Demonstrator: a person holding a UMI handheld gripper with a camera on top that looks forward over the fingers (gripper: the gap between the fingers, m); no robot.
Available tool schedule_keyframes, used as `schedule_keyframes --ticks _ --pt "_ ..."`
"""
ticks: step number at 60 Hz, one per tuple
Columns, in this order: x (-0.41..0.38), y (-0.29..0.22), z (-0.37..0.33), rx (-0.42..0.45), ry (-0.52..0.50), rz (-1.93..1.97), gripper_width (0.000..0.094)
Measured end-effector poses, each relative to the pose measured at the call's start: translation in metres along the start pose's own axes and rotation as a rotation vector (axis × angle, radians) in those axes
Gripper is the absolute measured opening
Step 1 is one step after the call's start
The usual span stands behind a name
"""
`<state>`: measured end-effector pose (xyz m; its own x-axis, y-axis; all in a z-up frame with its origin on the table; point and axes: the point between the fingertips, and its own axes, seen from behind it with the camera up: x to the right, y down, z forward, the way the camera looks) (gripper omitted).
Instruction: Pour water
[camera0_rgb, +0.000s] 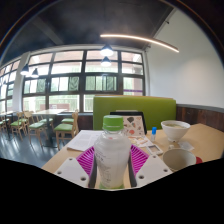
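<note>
A clear plastic water bottle (112, 155) with a green cap stands upright between my two fingers, and their magenta pads (87, 160) press against both of its sides. My gripper (112, 166) is shut on the bottle and holds it over a light wooden table (205, 137). A white bowl (175, 130) sits on the table beyond the bottle to the right. A white cup (180, 156) stands nearer, just right of my right finger.
Papers and small items (148, 141) lie on the table behind the bottle. A green bench back (135, 108) runs along the far side. Wooden chairs and tables (45, 125) stand to the left near large windows.
</note>
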<state>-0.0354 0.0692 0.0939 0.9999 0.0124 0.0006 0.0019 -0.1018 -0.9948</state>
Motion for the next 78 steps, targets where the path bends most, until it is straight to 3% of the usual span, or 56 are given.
schedule_keyframes --ticks 6,17,31,41,45,54,68,74,78 --pt "-0.003 -0.001 -0.002 0.024 0.012 -0.004 0.0355" --pt "0.001 -0.021 -0.015 0.026 -0.035 0.289 0.0323" --pt "0.055 -0.081 -0.041 0.101 -0.246 1.355 0.0318" --pt "0.086 -0.082 -0.052 0.098 -0.364 2.039 0.0323" --pt "0.098 -0.086 -0.064 0.107 -0.365 2.17 0.0323" --pt "0.096 -0.099 -0.095 0.156 -0.372 2.302 0.0325" --pt "0.062 -0.106 -0.121 0.086 -0.385 2.26 0.0324" --pt "0.031 -0.146 -0.161 0.072 -0.478 1.913 0.0322" --pt "0.042 -0.168 -0.194 0.141 -0.503 1.563 0.0322"
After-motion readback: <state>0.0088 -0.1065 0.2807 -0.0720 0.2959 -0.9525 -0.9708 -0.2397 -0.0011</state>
